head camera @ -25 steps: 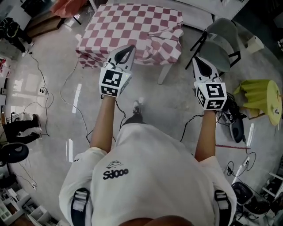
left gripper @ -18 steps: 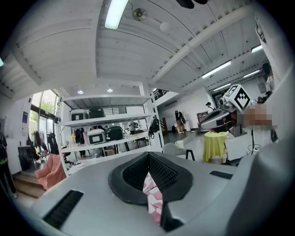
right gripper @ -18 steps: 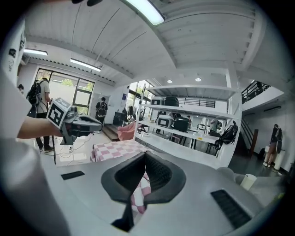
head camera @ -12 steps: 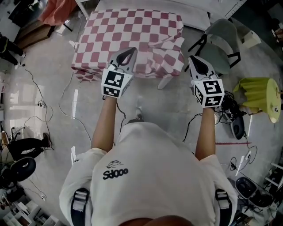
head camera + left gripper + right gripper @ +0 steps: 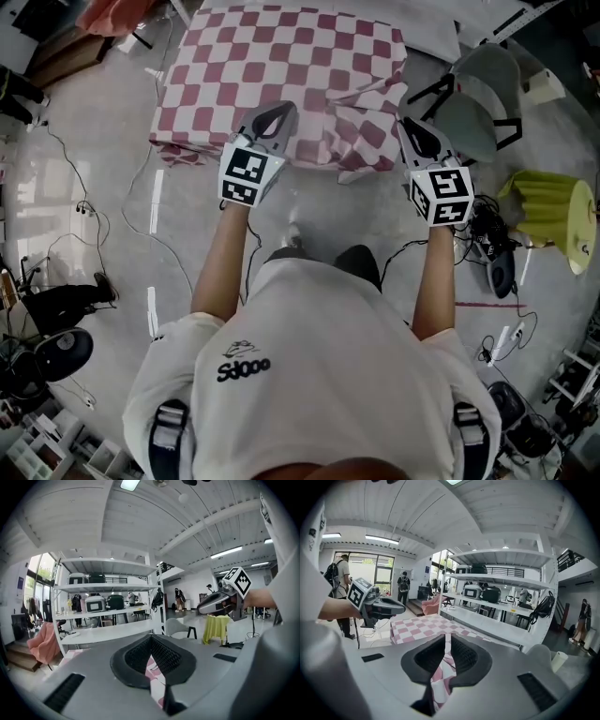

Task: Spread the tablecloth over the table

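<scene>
The tablecloth [image 5: 281,56] lies over the table [image 5: 349,175], bunched at the near right corner. My left hand-held gripper [image 5: 278,112] is clamped on its near hem; my right hand-held gripper [image 5: 411,127] has just opened narrowly, cloth between its jaws

A chair [image 5: 473,103] stands just right of the tablecloth [image 5: 281,66]; cables [image 5: 84,202] lie on the floor [image 5: 122,244] to its left.
</scene>
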Motion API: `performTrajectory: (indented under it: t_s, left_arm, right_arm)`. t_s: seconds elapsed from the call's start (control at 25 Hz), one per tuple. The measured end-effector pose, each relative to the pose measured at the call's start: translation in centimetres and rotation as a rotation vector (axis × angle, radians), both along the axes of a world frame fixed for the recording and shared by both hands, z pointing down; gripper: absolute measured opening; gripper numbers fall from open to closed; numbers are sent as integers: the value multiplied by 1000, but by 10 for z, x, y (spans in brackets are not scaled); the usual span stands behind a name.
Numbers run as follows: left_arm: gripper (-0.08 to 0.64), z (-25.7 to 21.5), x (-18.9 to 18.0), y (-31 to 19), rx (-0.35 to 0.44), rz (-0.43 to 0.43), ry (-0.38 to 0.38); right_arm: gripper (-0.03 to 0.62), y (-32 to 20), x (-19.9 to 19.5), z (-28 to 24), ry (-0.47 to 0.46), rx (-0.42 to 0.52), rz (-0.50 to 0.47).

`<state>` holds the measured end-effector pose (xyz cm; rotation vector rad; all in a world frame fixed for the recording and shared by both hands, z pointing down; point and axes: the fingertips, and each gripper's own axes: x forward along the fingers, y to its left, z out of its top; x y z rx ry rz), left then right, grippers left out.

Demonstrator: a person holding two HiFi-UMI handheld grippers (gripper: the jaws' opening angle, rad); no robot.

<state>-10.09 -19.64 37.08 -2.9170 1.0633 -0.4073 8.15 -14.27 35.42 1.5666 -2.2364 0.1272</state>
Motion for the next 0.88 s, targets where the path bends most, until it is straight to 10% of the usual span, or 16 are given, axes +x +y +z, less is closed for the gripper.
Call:
performTrajectory:
  t_s: [0.36, 0.88]
  left_arm:
    - [28, 43, 18, -27, -99, -154, -41]
    - [28, 103, 29, -60, -226, -429, -71]
  right_arm:
    - [84, -71, 17, 58, -39, -128, -190]
    - [153, -154, 14, 180, 160, -314, -565]
